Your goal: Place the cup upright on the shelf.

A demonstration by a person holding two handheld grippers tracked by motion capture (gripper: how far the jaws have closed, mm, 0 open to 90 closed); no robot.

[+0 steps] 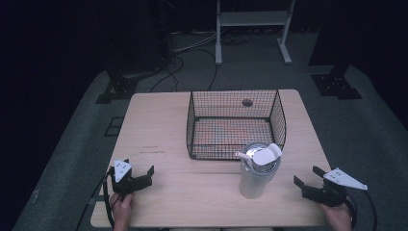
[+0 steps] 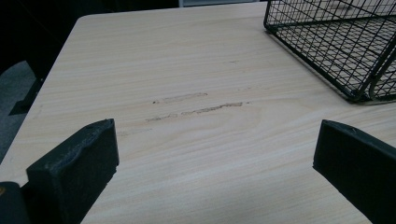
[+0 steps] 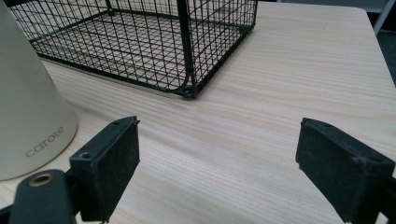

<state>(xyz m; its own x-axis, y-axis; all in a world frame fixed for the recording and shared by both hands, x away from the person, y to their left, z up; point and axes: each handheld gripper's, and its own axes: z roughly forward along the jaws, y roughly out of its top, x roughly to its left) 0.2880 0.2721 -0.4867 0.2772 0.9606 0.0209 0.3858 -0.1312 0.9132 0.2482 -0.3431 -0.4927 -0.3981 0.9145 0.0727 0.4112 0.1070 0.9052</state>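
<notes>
Table [image 1: 159,139]: tumbler [image 1: 256,173] btwn hand-held grippers, untouched.

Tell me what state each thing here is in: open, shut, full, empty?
Wire basket: empty, upright on the table.
Tumbler: upright, lid's flip cap open.
Left hand-held gripper: open, holding nothing.
Right hand-held gripper: open, holding nothing.
</notes>
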